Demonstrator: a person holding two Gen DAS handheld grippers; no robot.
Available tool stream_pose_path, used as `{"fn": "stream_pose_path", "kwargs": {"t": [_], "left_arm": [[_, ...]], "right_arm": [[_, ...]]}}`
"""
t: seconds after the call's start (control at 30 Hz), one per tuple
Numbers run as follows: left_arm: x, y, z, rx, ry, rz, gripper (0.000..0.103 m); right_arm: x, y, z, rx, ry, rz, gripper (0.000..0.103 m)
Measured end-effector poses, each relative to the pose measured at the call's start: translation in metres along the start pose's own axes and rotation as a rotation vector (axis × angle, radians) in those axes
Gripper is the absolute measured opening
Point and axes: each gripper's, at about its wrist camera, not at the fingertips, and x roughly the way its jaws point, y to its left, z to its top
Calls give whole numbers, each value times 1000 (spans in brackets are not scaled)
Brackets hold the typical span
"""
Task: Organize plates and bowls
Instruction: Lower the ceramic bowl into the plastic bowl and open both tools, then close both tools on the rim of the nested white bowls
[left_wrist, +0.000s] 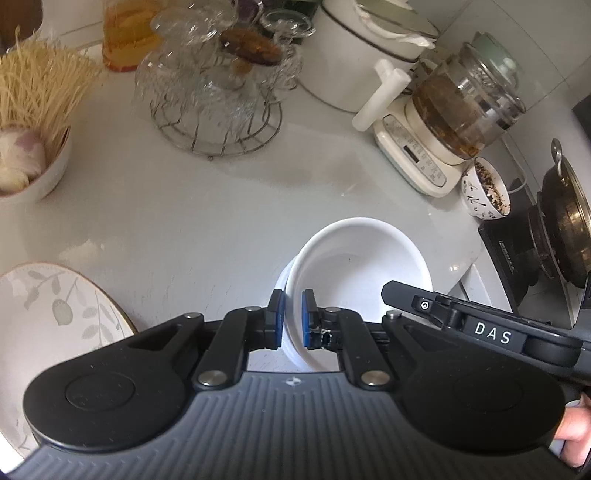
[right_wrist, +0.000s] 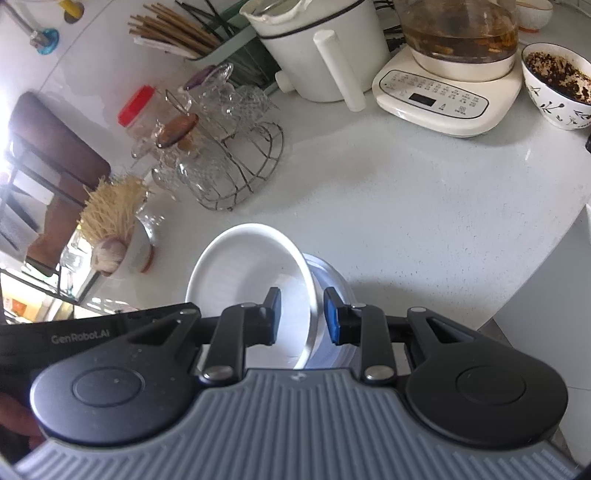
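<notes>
A white bowl is tilted on top of a stack of white bowls on the white counter. My left gripper is shut on the near rim of the top bowl. In the right wrist view the same white bowl leans over the stack, and my right gripper straddles its right rim with a gap on both sides, so it is open. A leaf-patterned plate lies at the left edge of the left wrist view.
A wire rack of glass cups stands at the back, with a white pot and a glass kettle on its base. A patterned bowl with dark residue sits beside the kettle. A stove with a wok is at right. A bowl of noodles and garlic is at left.
</notes>
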Motion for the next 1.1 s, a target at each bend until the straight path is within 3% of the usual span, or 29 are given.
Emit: {"fn": "stream_pose_path", "kwargs": {"t": [0.33, 0.4, 0.43, 0.47, 0.57, 0.67, 1.1], "left_arm": [[1, 6, 3, -35, -6, 8, 9], [-2, 6, 4, -49, -5, 5, 10], [-3, 6, 5, -52, 0, 8, 12], [-4, 7, 6, -55, 3, 12, 20], [-5, 7, 8, -63, 3, 14, 39], [-2, 7, 9, -57, 20, 12, 46], [34, 16, 4, -55, 89, -31, 48]], "right_arm": [[3, 0, 7, 1, 22, -24, 30], [-1, 0, 10, -1, 15, -23, 40], [-3, 0, 12, 1, 10, -23, 52], [-5, -1, 13, 4, 5, -23, 57], [-8, -3, 16, 23, 9, -24, 57], [-8, -8, 17, 55, 17, -26, 57], [22, -27, 3, 195, 109, 33, 56]]}}
